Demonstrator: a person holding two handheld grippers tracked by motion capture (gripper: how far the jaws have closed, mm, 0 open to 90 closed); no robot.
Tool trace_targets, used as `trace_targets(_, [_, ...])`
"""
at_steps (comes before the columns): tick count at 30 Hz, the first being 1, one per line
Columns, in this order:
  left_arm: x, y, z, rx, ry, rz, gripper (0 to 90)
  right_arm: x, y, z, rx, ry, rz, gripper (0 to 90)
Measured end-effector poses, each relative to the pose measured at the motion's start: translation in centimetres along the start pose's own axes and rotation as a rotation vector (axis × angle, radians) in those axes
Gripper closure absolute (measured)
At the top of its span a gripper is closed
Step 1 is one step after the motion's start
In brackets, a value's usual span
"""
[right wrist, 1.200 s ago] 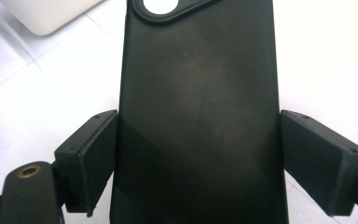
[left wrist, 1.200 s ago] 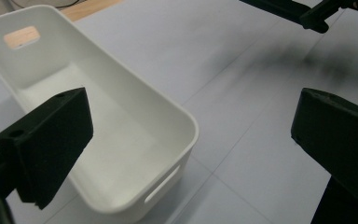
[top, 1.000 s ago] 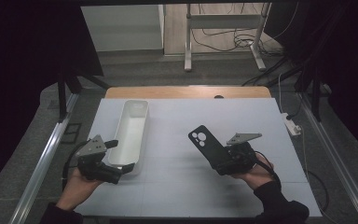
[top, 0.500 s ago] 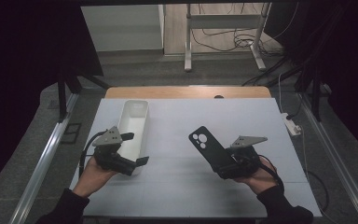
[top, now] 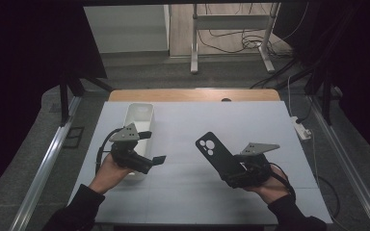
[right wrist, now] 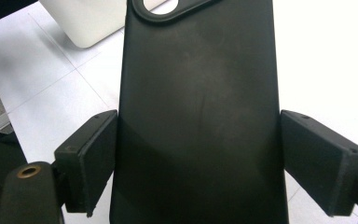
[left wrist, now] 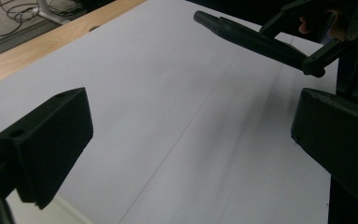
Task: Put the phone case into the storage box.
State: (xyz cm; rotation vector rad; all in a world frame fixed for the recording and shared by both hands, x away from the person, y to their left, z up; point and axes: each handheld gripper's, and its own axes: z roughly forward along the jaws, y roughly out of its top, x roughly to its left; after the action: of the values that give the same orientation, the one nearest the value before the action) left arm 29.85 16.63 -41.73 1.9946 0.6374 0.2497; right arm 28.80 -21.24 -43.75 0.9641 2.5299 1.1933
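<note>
A black phone case (top: 216,153) is clamped by its long edges between the jaws of the right gripper (top: 241,174), tilted up and away over the white table (top: 270,125), camera cutout at the far end. In the right gripper view the case (right wrist: 200,116) is seen pressed on both sides. The left gripper (top: 158,160) is held wide open with nothing between its jaws, just beside a white tray (top: 139,115), well apart from the case.

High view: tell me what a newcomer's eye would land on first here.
A black phone case stands out against the pale table, tilted up and clamped across its width by the right tool. To the left, the left tool hovers open and empty beside a long white tray.
</note>
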Motion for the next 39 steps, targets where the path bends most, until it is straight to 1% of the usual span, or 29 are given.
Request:
trace_targets(1, [0.0, 0.0, 0.0, 0.0, 0.0, 0.0, 0.0, 0.0, 0.0, 0.0, 0.0, 0.0, 0.0, 14.9])
trace_targets(3, [-0.1, 0.2, 0.5, -0.002, -0.013, 0.005, 0.0, 0.1, -0.1, 0.0, 0.001, 0.004, 0.0, 14.8])
trace_targets(6, [-0.1, 0.3, 0.9, -0.007, -0.042, 0.015, 0.0, 0.2, -0.1, -0.1, -0.001, 0.007, -0.003, 14.9])
trace_targets(7, [-0.1, 0.4, 1.1, -0.003, -0.04, 0.027, 0.0, 0.2, -0.2, -0.1, -0.002, 0.008, -0.003, 14.8])
trace_targets(10, [-0.1, 0.5, 1.4, -0.006, -0.049, 0.023, 0.0, 0.3, -0.2, 0.0, -0.002, 0.01, -0.006, 14.9])
trace_targets(16, [-0.6, 0.2, 1.3, 0.013, -0.051, 0.046, 0.0, 0.5, -0.2, 0.1, -0.002, 0.022, -0.015, 14.9])
trace_targets(20, [-0.9, 0.0, 1.1, 0.003, -0.054, 0.061, 0.0, 0.7, -0.1, 0.2, -0.005, 0.036, -0.024, 14.9])
trace_targets(26, [-1.3, -0.3, 1.1, -0.013, -0.06, 0.081, 0.0, 1.2, 0.0, 0.5, -0.015, 0.07, -0.046, 14.8])
trace_targets(27, [-1.3, -0.4, 1.1, -0.017, -0.063, 0.08, 0.0, 1.4, 0.0, 0.5, -0.02, 0.082, -0.054, 14.8])
trace_targets(31, [-1.4, -0.6, 1.0, -0.015, -0.059, 0.081, 0.0, 1.6, 0.1, 0.5, -0.03, 0.098, -0.066, 14.8])
trace_targets(34, [-1.5, -0.6, 0.9, -0.024, -0.074, 0.082, 0.0, 1.7, 0.1, 0.5, -0.041, 0.123, -0.073, 14.8])
trace_targets(39, [-1.6, -0.6, 0.9, -0.027, -0.106, 0.069, 0.0, 2.0, 0.3, 0.7, -0.06, 0.166, -0.105, 14.8])
